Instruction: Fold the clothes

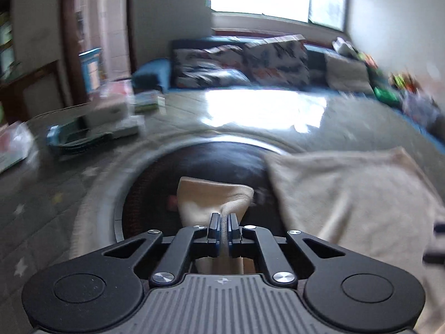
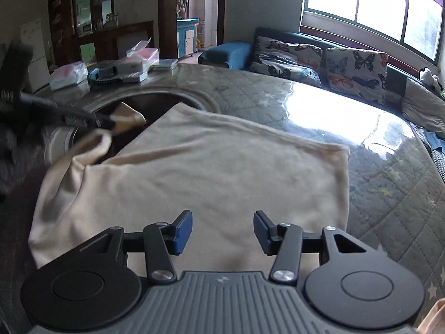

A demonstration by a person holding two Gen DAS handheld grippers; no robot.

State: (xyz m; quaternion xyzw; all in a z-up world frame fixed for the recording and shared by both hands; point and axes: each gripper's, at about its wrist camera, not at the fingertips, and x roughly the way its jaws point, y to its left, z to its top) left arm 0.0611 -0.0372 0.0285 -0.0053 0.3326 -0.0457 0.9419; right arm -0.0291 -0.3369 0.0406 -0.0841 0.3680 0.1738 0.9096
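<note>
The left gripper pinches a corner of the cream garment, lifting it at the right-wrist view's upper left. The right gripper hangs spread above the cloth, which lies mid-frame across the quilted table (apparently partly over a round dark recess).

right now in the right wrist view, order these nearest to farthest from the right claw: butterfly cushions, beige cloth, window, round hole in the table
1. beige cloth: directly under and ahead of the open right claw.
2. round hole in the table: ahead to the left, partly covered by the cloth's far edge.
3. butterfly cushions: on the sofa past the table, ahead to the right.
4. window: behind the sofa, upper right.
</note>
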